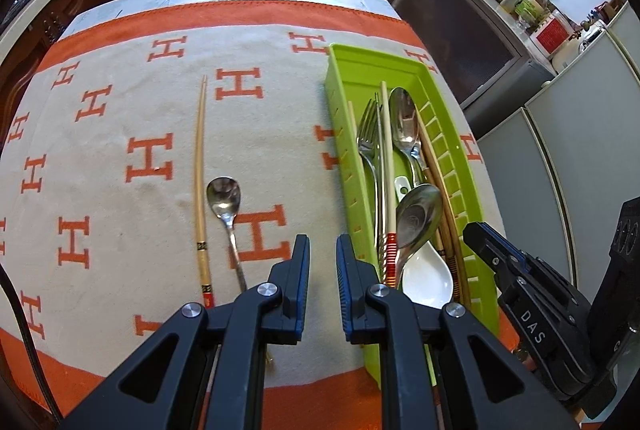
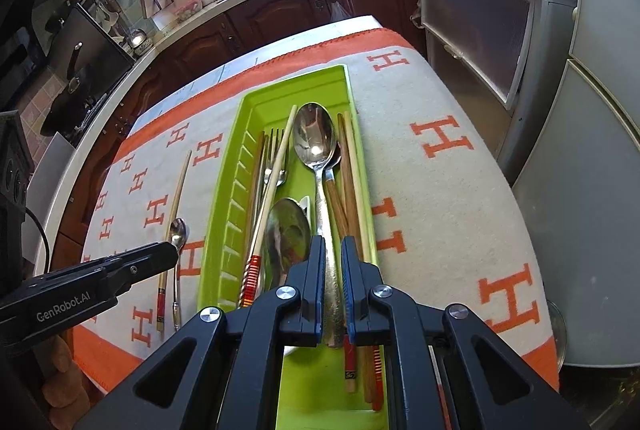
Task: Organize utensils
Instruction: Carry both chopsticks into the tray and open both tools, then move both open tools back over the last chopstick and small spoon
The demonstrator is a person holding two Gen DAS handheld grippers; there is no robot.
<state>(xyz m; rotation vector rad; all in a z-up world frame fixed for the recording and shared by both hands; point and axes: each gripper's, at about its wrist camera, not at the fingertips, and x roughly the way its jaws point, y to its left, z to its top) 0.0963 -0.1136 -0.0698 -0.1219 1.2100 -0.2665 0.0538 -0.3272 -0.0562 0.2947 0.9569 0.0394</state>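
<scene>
Black plastic with ribbed blue pads, the left claw [image 1: 323, 250] hangs nearly closed and empty over the bench [image 1: 280, 133], above a fuzzy cream cloth with orange H marks. The right claw [image 2: 332, 254] stands narrow astride a big steel spoon's [image 2: 316, 141] hammered handle in the slotted lime plastic tray [image 1: 340, 69]. On the cloth lie one small steel spoon [image 1: 224, 193] and one bamboo chopstick [image 1: 199, 165]. The tray holds a fork [image 1: 368, 133], a white ceramic spoon [image 1: 428, 278] and several chopsticks. Dark wood cabinets stand behind.
</scene>
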